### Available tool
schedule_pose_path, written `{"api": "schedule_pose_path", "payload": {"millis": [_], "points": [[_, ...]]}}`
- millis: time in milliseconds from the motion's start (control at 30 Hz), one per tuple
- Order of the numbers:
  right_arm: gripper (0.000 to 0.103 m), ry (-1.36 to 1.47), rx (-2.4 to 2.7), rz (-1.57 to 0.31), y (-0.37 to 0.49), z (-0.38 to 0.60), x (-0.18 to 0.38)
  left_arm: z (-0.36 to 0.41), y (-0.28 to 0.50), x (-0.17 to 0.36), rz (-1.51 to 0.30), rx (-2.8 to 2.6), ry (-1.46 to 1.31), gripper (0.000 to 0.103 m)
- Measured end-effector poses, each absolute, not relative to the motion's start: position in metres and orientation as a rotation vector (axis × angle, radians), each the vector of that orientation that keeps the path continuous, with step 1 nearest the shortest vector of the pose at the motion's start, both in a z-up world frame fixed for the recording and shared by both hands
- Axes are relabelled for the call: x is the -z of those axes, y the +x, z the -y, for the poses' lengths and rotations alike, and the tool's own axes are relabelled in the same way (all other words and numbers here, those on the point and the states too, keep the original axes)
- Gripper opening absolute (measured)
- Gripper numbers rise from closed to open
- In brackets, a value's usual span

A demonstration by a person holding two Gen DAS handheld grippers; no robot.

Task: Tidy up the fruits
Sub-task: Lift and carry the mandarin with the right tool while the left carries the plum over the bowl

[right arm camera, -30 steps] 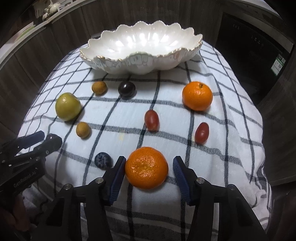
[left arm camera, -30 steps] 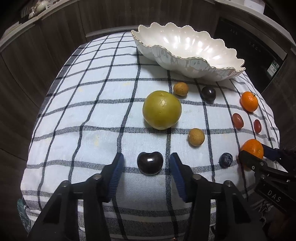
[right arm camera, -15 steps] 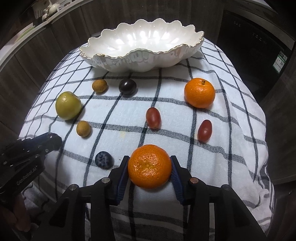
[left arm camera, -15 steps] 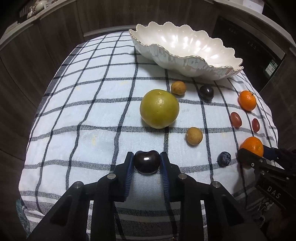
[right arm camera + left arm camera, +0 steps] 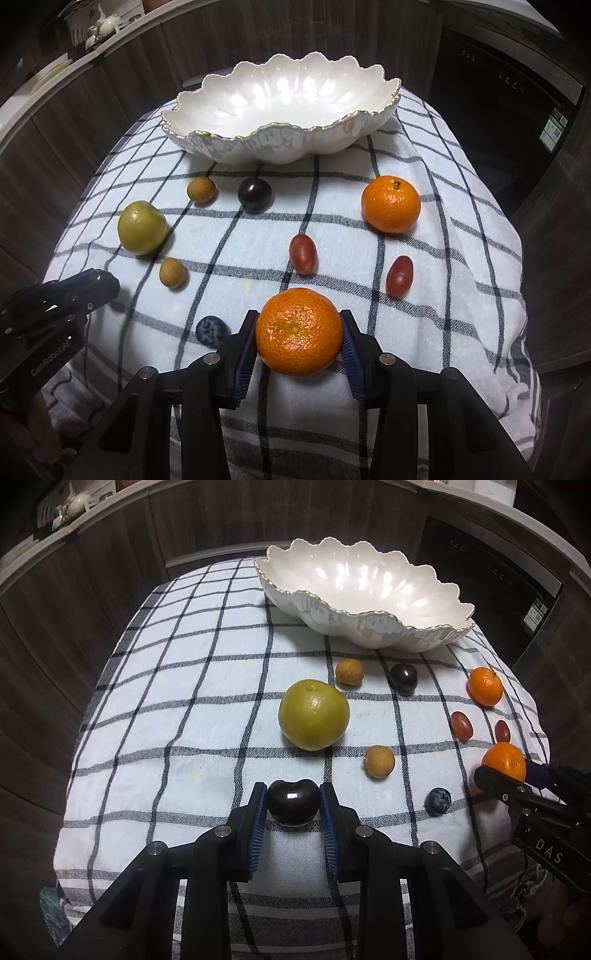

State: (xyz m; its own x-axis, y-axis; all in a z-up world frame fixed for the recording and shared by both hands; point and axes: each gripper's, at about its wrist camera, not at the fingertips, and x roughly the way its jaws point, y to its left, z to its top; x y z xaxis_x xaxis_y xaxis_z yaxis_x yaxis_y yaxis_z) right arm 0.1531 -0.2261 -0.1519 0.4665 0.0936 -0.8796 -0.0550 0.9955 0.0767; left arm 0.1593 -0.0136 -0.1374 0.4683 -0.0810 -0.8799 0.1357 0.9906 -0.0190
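The left hand-held gripper clamps a dark cherry and the right hand-held gripper clamps a mandarin (both well short of the white bowl).

Left gripper: black plastic frame showing silver screws; blue ribbed pads; white "GenRobot.AI" lettering. Right gripper: black frame carrying blue ribbed pads, silver screws, white "DAS" lettering.
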Motion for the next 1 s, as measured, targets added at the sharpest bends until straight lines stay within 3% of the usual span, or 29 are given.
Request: {"api": "schedule_pose_path", "payload": {"millis": [1000], "points": [[0.043, 0.019, -0.103, -0.870, 0.207, 0.228, 0.073, 0.027, 0.217, 0.071, -0.973, 0.139, 0.029, 0.029]]}}
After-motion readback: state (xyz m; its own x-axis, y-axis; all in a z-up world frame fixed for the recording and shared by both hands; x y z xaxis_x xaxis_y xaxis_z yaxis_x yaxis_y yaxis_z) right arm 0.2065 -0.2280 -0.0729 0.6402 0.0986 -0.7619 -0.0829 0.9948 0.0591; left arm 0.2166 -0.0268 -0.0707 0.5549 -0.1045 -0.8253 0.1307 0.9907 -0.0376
